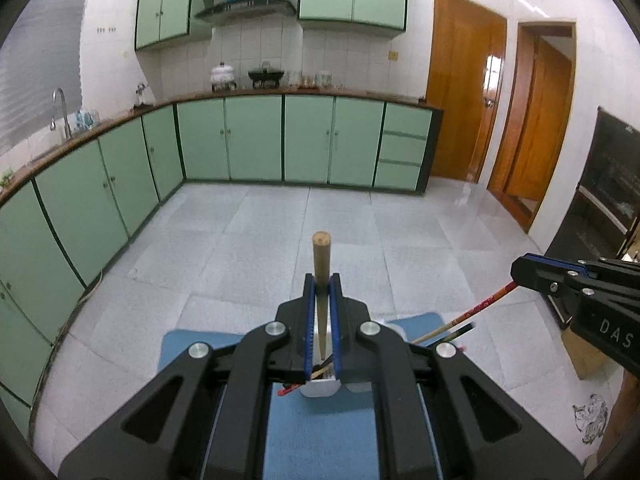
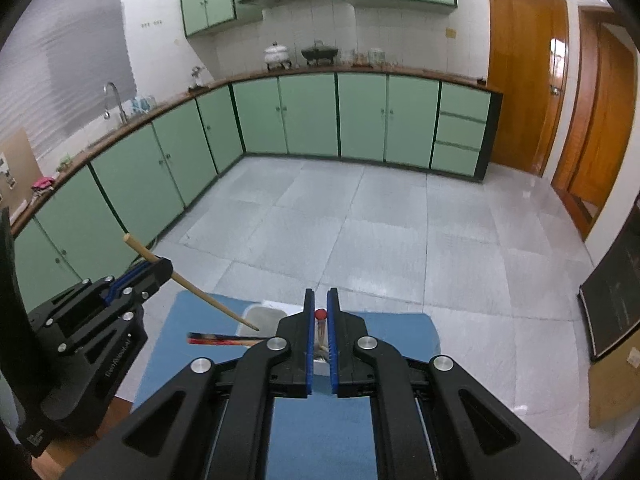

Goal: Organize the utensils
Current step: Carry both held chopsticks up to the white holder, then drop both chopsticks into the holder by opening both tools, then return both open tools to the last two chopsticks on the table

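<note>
Looking at these, both utensils are skinny, stiff, featherweight sticks, so I'd guess they pivot or slide easily if pinched off-centre; grabbing near the thick upper end, like now, seems the safer bet. The left gripper (image 1: 321, 284) is clamped tight on a plain wooden chopstick (image 1: 321, 256), thick end poking up past the blue pads, thin tip angling down toward the small white tray (image 2: 264, 312) on the blue mat (image 2: 400, 332). The right gripper (image 2: 321, 300) is likewise squeezed nearly closed on a red-patterned chopstick (image 1: 486, 304), its red end (image 2: 320, 313) showing just between the jaws. More dark and red chopsticks (image 2: 216, 338) lie across the mat beside the tray. Both held sticks hang above the mat, tips near or over the tray; I can't tell if either touches it.
</note>
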`<state>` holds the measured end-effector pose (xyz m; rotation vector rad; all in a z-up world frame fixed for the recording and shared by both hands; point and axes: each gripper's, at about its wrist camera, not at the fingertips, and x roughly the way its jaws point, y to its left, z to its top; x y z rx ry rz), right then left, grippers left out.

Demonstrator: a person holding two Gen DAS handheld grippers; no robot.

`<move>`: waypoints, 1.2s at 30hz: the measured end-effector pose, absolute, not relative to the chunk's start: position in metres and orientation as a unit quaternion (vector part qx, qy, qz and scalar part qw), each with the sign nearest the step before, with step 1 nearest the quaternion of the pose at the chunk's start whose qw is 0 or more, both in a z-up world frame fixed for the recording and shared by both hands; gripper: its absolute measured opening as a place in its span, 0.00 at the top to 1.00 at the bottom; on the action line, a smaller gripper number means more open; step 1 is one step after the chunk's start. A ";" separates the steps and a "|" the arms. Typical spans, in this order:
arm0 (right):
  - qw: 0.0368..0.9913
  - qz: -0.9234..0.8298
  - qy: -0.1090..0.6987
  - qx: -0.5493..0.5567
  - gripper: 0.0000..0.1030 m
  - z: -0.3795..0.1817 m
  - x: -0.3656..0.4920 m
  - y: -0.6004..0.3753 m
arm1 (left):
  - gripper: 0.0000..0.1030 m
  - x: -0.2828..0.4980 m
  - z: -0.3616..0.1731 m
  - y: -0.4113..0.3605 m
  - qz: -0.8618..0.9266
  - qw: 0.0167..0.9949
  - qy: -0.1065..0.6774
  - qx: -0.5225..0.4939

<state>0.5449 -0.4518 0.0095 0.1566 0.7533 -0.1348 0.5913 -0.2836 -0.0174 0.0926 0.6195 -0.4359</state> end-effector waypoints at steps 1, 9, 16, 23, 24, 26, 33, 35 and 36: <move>0.922 -0.066 0.374 0.080 0.95 -0.003 0.551 -0.456 | 0.94 0.597 -0.027 -0.285 -0.213 0.926 0.309 0.047; 0.914 -0.059 0.392 0.087 0.93 -0.050 0.567 -0.462 | 0.93 0.611 -0.073 -0.278 -0.206 0.916 0.340 0.055; 0.922 -0.053 0.374 0.087 0.93 -0.041 0.532 -0.454 | 0.90 0.583 -0.045 -0.254 -0.212 0.922 0.319 0.061; 0.929 -0.033 0.359 0.084 0.93 -0.048 0.456 -0.437 | 0.79 0.519 -0.034 -0.207 -0.208 0.929 0.302 0.051; 0.930 -0.033 0.356 0.084 0.93 -0.055 0.441 -0.433 | 0.79 0.508 -0.039 -0.200 -0.208 0.929 0.302 0.051; 0.932 -0.030 0.351 0.083 0.93 -0.068 0.414 -0.424 | 0.79 0.482 -0.054 -0.184 -0.205 0.928 0.306 0.052; 0.937 -0.053 0.338 0.063 0.93 -0.138 0.326 -0.387 | 0.79 0.396 -0.131 -0.134 -0.176 0.924 0.338 0.033; 0.939 -0.061 0.334 0.056 0.93 -0.159 0.306 -0.377 | 0.79 0.374 -0.156 -0.124 -0.171 0.919 0.355 0.024; 0.939 -0.065 0.334 0.052 0.93 -0.174 0.293 -0.370 | 0.79 0.364 -0.167 -0.120 -0.169 0.917 0.360 0.021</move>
